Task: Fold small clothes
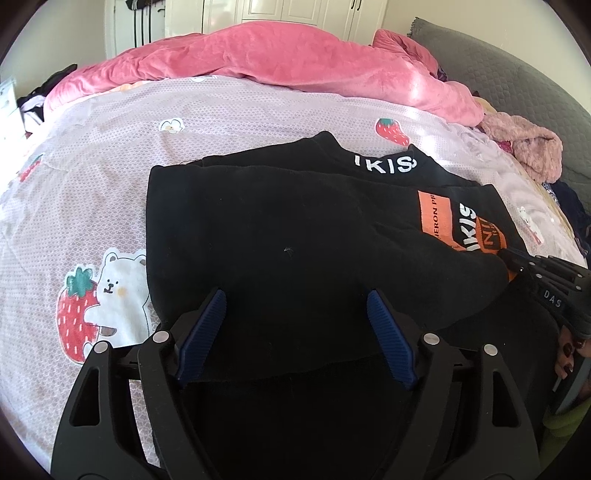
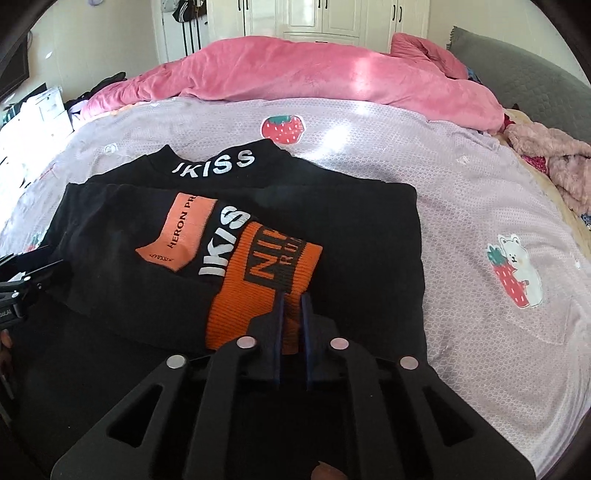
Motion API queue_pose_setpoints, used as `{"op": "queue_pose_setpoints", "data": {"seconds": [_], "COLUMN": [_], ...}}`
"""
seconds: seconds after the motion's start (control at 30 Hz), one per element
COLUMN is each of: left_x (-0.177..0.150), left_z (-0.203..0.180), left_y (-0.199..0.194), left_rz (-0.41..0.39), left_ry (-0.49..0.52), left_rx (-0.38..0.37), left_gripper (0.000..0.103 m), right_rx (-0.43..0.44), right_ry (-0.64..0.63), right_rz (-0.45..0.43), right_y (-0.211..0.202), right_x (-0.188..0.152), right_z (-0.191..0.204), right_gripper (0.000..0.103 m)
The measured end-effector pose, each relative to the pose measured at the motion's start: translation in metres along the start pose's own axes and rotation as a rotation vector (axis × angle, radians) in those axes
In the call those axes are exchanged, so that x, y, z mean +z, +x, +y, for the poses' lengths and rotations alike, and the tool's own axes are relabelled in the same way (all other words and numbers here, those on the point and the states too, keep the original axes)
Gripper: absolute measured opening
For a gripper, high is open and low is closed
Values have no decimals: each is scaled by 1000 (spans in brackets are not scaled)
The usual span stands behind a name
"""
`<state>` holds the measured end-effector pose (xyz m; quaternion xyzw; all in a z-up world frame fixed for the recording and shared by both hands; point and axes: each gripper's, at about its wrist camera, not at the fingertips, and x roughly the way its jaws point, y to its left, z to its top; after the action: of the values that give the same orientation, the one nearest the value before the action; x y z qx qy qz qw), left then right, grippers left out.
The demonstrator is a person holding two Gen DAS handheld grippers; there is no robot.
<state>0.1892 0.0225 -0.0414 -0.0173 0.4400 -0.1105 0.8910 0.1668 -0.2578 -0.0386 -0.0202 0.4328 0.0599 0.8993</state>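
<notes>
A black sweater (image 2: 332,236) lies partly folded on a bed sheet (image 2: 369,122) printed with strawberries and bears. Beyond the sweater, a pink blanket (image 2: 295,74) is heaped below white wardrobe doors (image 2: 321,18). The right gripper (image 2: 291,299) pinches the sweater's orange cuff (image 2: 258,291); the left gripper (image 1: 295,299) hovers over the sweater, jaws wide and holding nothing.

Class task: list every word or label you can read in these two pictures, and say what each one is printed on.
"IKISS": collar of the black sweater.
"HERON PR", cut off: pale orange patch.
"IKIS": sleeve.
"NI", rest hidden: orange cuff; smaller letters below too blurred.
"DAS": right gripper's body.
Left gripper's label: cut off, unreadable.
</notes>
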Motion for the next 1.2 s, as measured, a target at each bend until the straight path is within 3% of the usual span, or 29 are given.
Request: {"op": "queue_pose_setpoints", "data": {"seconds": [0.1,0.37,0.53,0.7,0.97,1.2], "left_x": [0,-2,-3,-4,-5,-5], "left_z": [-1,1,1,3,4,7], "left_y": [0,-6,-11,-16,-24,-34], "left_rz": [0,1,1,-2,-23,-45], "left_ry": [2,-10,-14,-25,-22,-26], "left_rx": [1,-10,-22,-36,-28,-19], "left_gripper": [72,74,76,76,76,78], "right_rx": [19,128,166,150,169,162], "right_ry": [53,26,-54,-54,-20,-7], "right_rz": [-1,-142,-95,-22,-49,-75], "right_y": [-3,-37,-26,-8,-21,-33], "right_x": [3,6,1,-4,-6,-6], "right_z": [-8,20,52,61,59,59], "right_gripper": [25,30,31,32,39,52]}}
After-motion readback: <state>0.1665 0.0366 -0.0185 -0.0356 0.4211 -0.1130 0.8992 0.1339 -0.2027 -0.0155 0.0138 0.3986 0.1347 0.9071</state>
